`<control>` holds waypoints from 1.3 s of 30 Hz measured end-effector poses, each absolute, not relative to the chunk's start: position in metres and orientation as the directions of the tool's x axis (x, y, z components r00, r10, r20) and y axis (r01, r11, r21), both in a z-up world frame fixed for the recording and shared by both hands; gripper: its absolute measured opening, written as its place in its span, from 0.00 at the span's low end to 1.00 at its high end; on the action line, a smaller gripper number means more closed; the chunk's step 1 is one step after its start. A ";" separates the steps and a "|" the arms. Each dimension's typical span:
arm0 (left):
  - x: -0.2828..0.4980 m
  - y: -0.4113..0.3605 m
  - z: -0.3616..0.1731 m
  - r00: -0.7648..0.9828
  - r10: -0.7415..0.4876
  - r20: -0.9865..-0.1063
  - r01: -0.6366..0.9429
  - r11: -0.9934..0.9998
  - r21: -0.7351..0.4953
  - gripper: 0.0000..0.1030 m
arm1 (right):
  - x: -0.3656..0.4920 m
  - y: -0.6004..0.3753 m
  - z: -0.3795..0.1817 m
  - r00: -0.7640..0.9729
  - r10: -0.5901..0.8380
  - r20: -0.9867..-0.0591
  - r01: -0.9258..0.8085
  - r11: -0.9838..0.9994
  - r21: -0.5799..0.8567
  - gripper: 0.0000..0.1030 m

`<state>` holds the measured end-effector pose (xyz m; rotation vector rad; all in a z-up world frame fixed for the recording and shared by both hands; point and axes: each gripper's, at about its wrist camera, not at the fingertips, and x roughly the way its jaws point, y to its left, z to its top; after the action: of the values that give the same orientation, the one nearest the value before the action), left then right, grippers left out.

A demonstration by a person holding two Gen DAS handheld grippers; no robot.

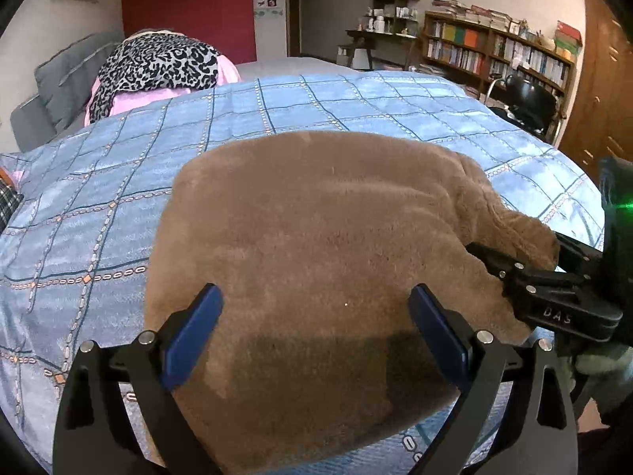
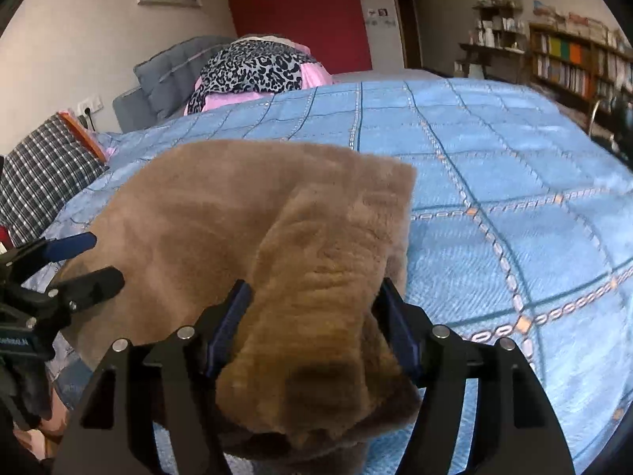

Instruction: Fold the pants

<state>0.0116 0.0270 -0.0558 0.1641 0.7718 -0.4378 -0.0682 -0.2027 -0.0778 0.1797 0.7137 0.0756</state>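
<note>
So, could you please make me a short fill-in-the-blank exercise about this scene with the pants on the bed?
1. The brown pants lie on a checked bedspread whose main colour is ____.
2. The right tool has a bunch of the ____ between its fingers.
3. The left tool has its fingers spread ____ over the fabric.
4. Near the headboard, a ____-print cloth lies over something pink.

Missing words: blue; pants; apart; leopard

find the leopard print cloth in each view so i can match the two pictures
Left wrist: leopard print cloth sits upper left, on pink fabric beyond the blue bedspread.
Right wrist: it sits upper centre-left, again beyond the bedspread.
Shared landmark: the red panel on the back wall, just right of the cloth in both views.
</note>
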 end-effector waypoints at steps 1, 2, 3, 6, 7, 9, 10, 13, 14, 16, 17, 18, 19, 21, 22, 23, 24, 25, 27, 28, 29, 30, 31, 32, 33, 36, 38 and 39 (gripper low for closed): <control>0.012 0.028 -0.058 0.629 -0.335 -0.701 0.441 0.897 -0.033 0.96 | -0.068 -0.203 -0.079 0.755 0.131 -0.642 -0.012 0.982 0.187 0.64; 0.013 0.031 -0.060 0.627 -0.348 -0.697 0.439 0.897 -0.053 0.96 | -0.069 -0.203 -0.080 0.756 0.133 -0.641 -0.016 0.982 0.186 0.64; 0.014 0.032 -0.061 0.625 -0.352 -0.697 0.438 0.897 -0.061 0.96 | -0.069 -0.203 -0.081 0.756 0.136 -0.640 -0.017 0.982 0.188 0.64; 0.014 0.033 -0.055 0.618 -0.363 -0.697 0.441 0.894 -0.075 0.96 | -0.070 -0.204 -0.080 0.753 0.139 -0.644 -0.020 0.982 0.189 0.65; 0.016 0.036 -0.053 0.613 -0.371 -0.697 0.440 0.894 -0.089 0.96 | -0.070 -0.205 -0.078 0.752 0.141 -0.644 -0.019 0.981 0.192 0.65; 0.021 0.043 -0.046 0.604 -0.387 -0.697 0.427 0.895 -0.126 0.96 | -0.069 -0.209 -0.073 0.749 0.151 -0.645 -0.012 0.977 0.215 0.69; 0.023 0.046 -0.043 0.604 -0.389 -0.695 0.418 0.898 -0.139 0.96 | -0.069 -0.213 -0.070 0.747 0.160 -0.645 -0.004 0.972 0.237 0.70; 0.035 0.060 -0.034 0.618 -0.377 -0.690 0.365 0.915 -0.172 0.96 | -0.066 -0.228 -0.063 0.748 0.188 -0.636 0.019 0.952 0.304 0.71; 0.040 0.065 -0.032 0.623 -0.370 -0.689 0.347 0.920 -0.179 0.96 | -0.065 -0.233 -0.062 0.749 0.192 -0.634 0.032 0.946 0.323 0.71; 0.050 0.074 -0.030 0.632 -0.349 -0.692 0.314 0.932 -0.183 0.96 | -0.061 -0.241 -0.062 0.743 0.204 -0.637 0.048 0.934 0.355 0.73; 0.053 0.076 -0.030 0.631 -0.344 -0.696 0.307 0.934 -0.183 0.96 | -0.059 -0.243 -0.064 0.738 0.212 -0.640 0.054 0.928 0.370 0.75; 0.057 0.079 -0.031 0.624 -0.342 -0.702 0.303 0.935 -0.186 0.96 | -0.056 -0.247 -0.067 0.726 0.226 -0.650 0.064 0.918 0.392 0.78; 0.063 0.082 -0.033 0.616 -0.344 -0.709 0.299 0.934 -0.194 0.96 | -0.053 -0.248 -0.068 0.717 0.232 -0.657 0.071 0.914 0.400 0.79; 0.073 0.086 -0.039 0.585 -0.356 -0.729 0.297 0.930 -0.215 0.96 | -0.046 -0.253 -0.074 0.700 0.255 -0.667 0.082 0.899 0.431 0.82; 0.081 0.087 -0.044 0.553 -0.379 -0.742 0.302 0.921 -0.246 0.96 | -0.042 -0.255 -0.077 0.690 0.279 -0.668 0.081 0.888 0.453 0.82; 0.087 0.090 -0.049 0.522 -0.403 -0.752 0.305 0.911 -0.277 0.96 | -0.037 -0.256 -0.081 0.673 0.304 -0.674 0.081 0.876 0.476 0.82; 0.092 0.093 -0.053 0.502 -0.419 -0.757 0.304 0.905 -0.298 0.96 | -0.033 -0.258 -0.084 0.661 0.323 -0.677 0.081 0.866 0.493 0.82; 0.098 0.096 -0.059 0.477 -0.440 -0.761 0.301 0.895 -0.329 0.96 | -0.029 -0.259 -0.088 0.648 0.349 -0.677 0.080 0.853 0.516 0.82; 0.105 0.100 -0.066 0.448 -0.469 -0.761 0.300 0.881 -0.367 0.97 | -0.022 -0.262 -0.095 0.622 0.400 -0.674 0.072 0.827 0.557 0.82; 0.106 0.099 -0.068 0.439 -0.480 -0.760 0.303 0.875 -0.377 0.97 | -0.020 -0.262 -0.098 0.610 0.420 -0.672 0.066 0.819 0.571 0.82; 0.108 0.100 -0.069 0.431 -0.493 -0.756 0.309 0.868 -0.390 0.97 | -0.018 -0.262 -0.101 0.601 0.433 -0.672 0.061 0.813 0.579 0.82; 0.110 0.100 -0.072 0.424 -0.501 -0.754 0.314 0.862 -0.397 0.97 | -0.016 -0.262 -0.103 0.594 0.447 -0.669 0.053 0.808 0.587 0.83; 0.112 0.101 -0.074 0.412 -0.515 -0.751 0.322 0.854 -0.409 0.97 | -0.014 -0.262 -0.105 0.589 0.457 -0.666 0.047 0.804 0.593 0.83; 0.115 0.102 -0.077 0.400 -0.528 -0.749 0.327 0.846 -0.422 0.97 | -0.013 -0.262 -0.106 0.585 0.465 -0.664 0.043 0.801 0.598 0.84; 0.118 0.104 -0.081 0.383 -0.545 -0.746 0.326 0.835 -0.443 0.97 | -0.011 -0.262 -0.108 0.580 0.476 -0.661 0.038 0.794 0.606 0.84; 0.126 0.106 -0.090 0.342 -0.584 -0.736 0.319 0.809 -0.494 0.97 | -0.007 -0.260 -0.111 0.571 0.492 -0.658 0.027 0.789 0.613 0.84; 0.129 0.106 -0.094 0.326 -0.596 -0.734 0.319 0.800 -0.508 0.97 | -0.004 -0.258 -0.111 0.565 0.496 -0.660 0.016 0.792 0.610 0.84; 0.132 0.106 -0.096 0.320 -0.598 -0.735 0.318 0.799 -0.511 0.97 | -0.002 -0.257 -0.112 0.558 0.498 -0.664 0.011 0.795 0.606 0.85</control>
<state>0.1319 0.1057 -0.0956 -0.2954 1.0900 -0.6131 -0.0018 -0.2567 -0.1118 0.6036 0.9460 0.3082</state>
